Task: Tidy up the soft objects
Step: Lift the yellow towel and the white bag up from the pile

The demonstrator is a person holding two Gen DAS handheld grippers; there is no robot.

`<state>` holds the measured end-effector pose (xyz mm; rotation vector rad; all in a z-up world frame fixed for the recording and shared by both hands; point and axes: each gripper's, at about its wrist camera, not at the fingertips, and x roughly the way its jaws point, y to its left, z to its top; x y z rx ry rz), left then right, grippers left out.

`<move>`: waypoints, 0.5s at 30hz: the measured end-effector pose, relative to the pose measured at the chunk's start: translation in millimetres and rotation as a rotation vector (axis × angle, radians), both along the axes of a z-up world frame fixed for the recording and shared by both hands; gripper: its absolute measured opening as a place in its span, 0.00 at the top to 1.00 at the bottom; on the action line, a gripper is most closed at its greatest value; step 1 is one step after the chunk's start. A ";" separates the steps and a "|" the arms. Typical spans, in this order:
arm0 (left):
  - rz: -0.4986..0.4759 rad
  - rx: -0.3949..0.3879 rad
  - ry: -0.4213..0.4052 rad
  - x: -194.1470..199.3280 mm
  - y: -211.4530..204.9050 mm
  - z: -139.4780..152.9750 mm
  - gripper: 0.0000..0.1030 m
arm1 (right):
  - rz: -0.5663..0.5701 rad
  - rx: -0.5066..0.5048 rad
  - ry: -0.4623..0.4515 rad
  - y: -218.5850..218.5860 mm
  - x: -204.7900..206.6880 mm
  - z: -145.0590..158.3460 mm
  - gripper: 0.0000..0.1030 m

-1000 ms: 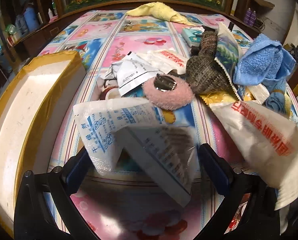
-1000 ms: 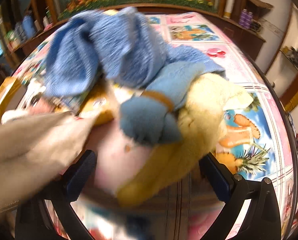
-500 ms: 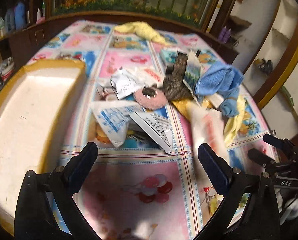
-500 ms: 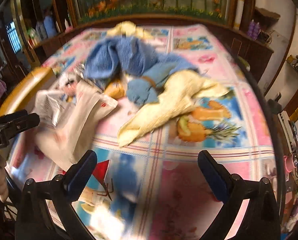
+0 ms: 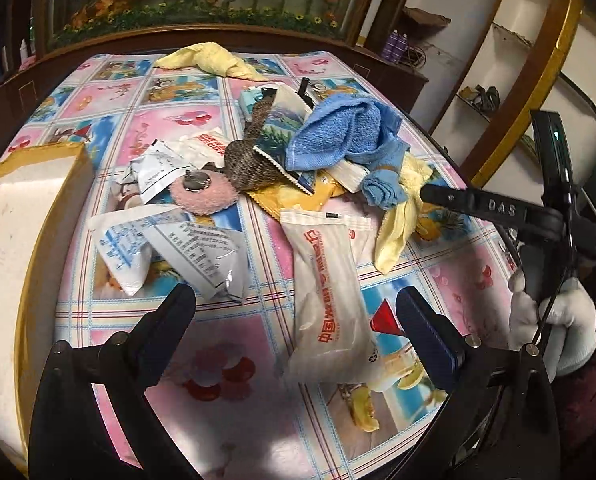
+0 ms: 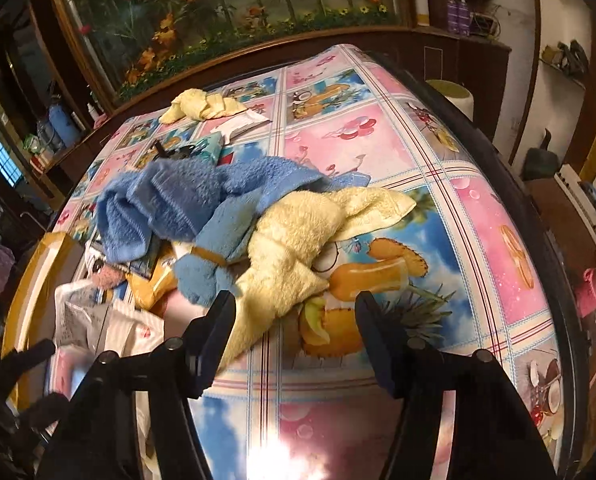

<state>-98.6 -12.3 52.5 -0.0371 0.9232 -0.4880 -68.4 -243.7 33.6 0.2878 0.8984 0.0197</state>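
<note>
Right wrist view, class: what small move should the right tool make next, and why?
Probably ease the right tool forward and close on the yellow towel. It is open and empty, and the towel's near corner already lies between its fingers, loose on the tablecloth, with only the blue towel overlapping its far end.

The worktop [image 5: 234,364] has pink and blue cartoon squares. On it: a blue towel [image 5: 338,136], a yellow towel [image 6: 298,240], a pink puff [image 5: 204,196].
</note>
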 end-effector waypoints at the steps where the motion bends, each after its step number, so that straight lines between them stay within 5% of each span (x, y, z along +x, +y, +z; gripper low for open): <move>1: -0.006 0.007 0.003 2.6 -4.9 -1.8 0.01 | -0.009 0.015 0.008 -1.4 4.7 -2.1 0.40; 9: -0.045 0.096 0.087 26.4 -45.7 -39.9 0.03 | -0.013 0.070 0.060 1.7 30.7 -27.8 0.43; 10: -0.044 0.099 0.081 25.0 -45.5 -39.8 0.19 | -0.007 0.077 0.045 1.7 29.6 -26.9 0.61; 12: -0.048 0.067 0.096 23.7 -39.8 -36.6 0.56 | 0.003 0.136 0.036 -1.5 25.1 -25.4 0.69; 15: -0.033 -0.046 0.140 22.4 -19.4 -31.1 0.69 | -0.001 0.138 0.013 -4.2 13.1 -18.2 0.70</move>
